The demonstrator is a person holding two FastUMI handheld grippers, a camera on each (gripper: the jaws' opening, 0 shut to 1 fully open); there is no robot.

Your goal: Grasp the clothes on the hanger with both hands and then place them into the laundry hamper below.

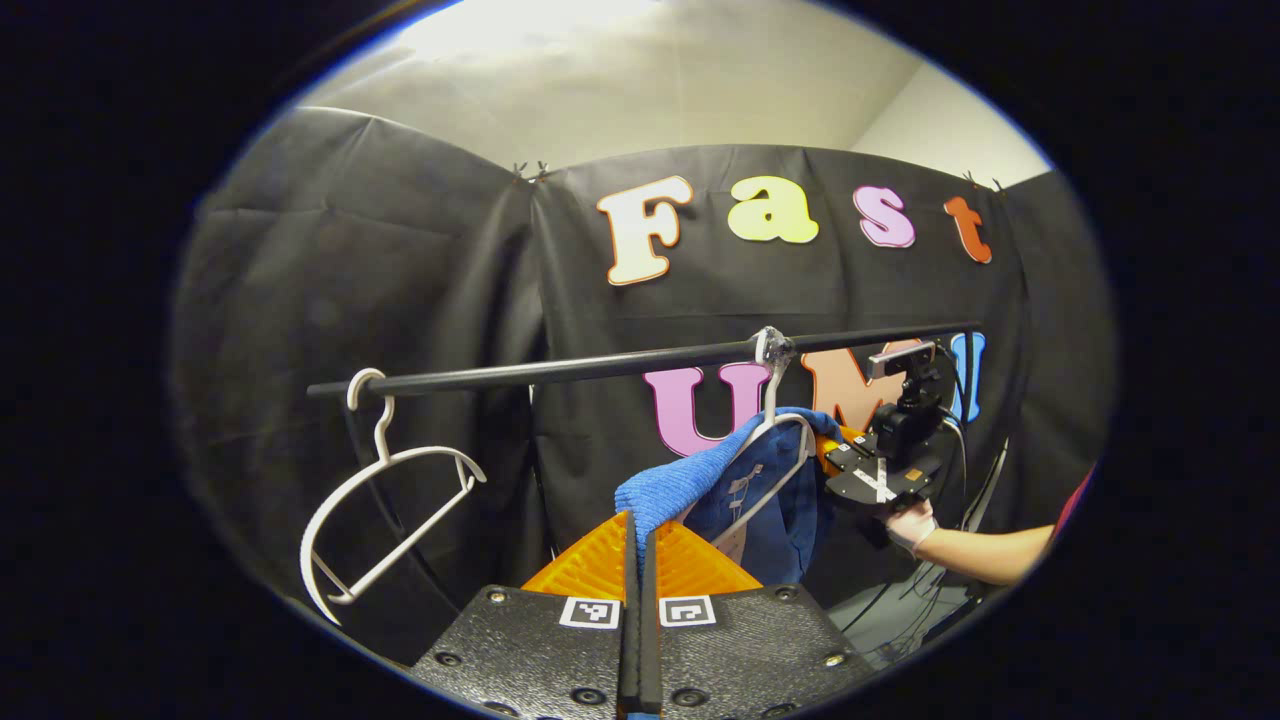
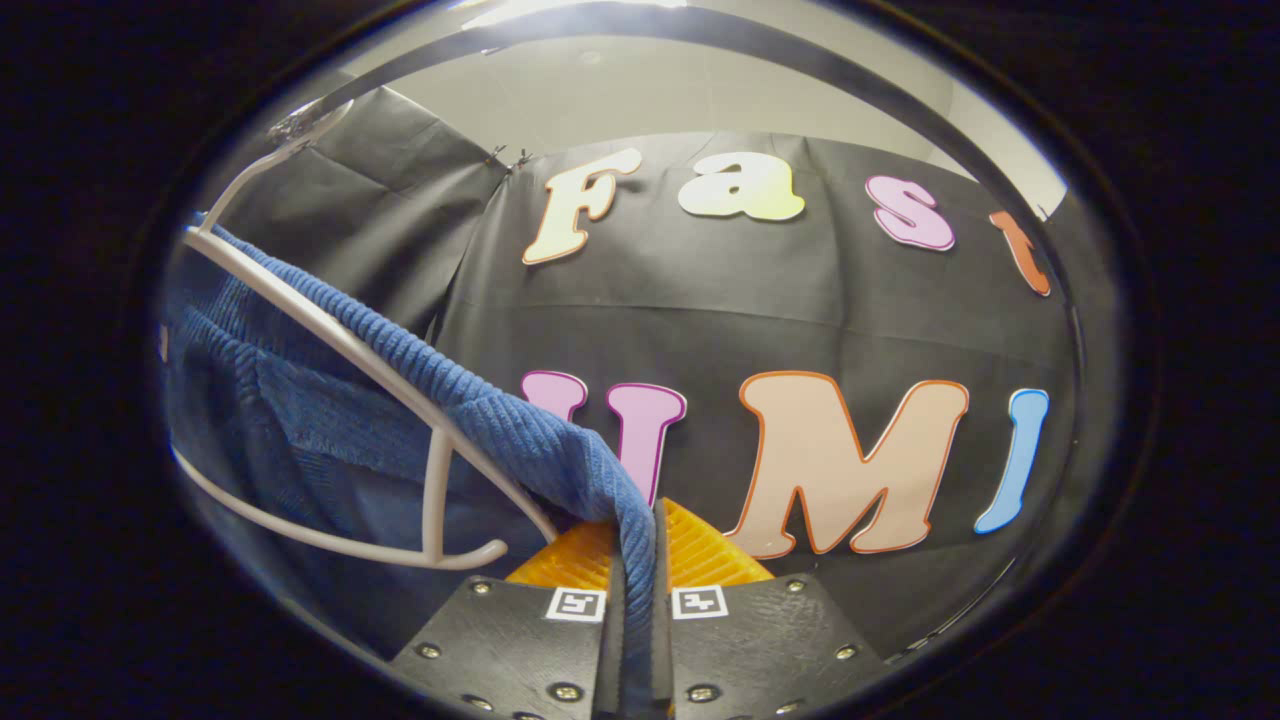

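Here, in the left gripper view: left claw (image 1: pixel 640 545) closed tight, both fingers pinching a fold of the blue garment (image 1: pixel 700 475) at its near shoulder. Garment draped over a white hanger (image 1: pixel 775 470), hooked on the black rail (image 1: pixel 600 365) running across the booth, in front of the black cloth wall (image 1: pixel 400 280). Hanging to the left on the same rail, well apart from the garment, a second white hanger (image 1: pixel 385 520), bare and tilted. Beyond the garment, at its far shoulder, the right claw (image 1: pixel 835 440) with its dark body and camera mount, gripped from below by a person's hand (image 1: pixel 910 525), bare forearm reaching in from the right edge. Over in the right gripper view: right claw (image 2: pixel 640 550) likewise closed to a thin slit, ribbed blue garment (image 2: pixel 520 430) cloth running down between both fingers and clamped there. White hanger (image 2: pixel 400 390) close on the left, its sloped arm under the cloth and its lower bar curving below, hook up at the top left on the black rail (image 2: pixel 800 60) arching overhead. Garment up at rail height on its hanger, held at both shoulders.
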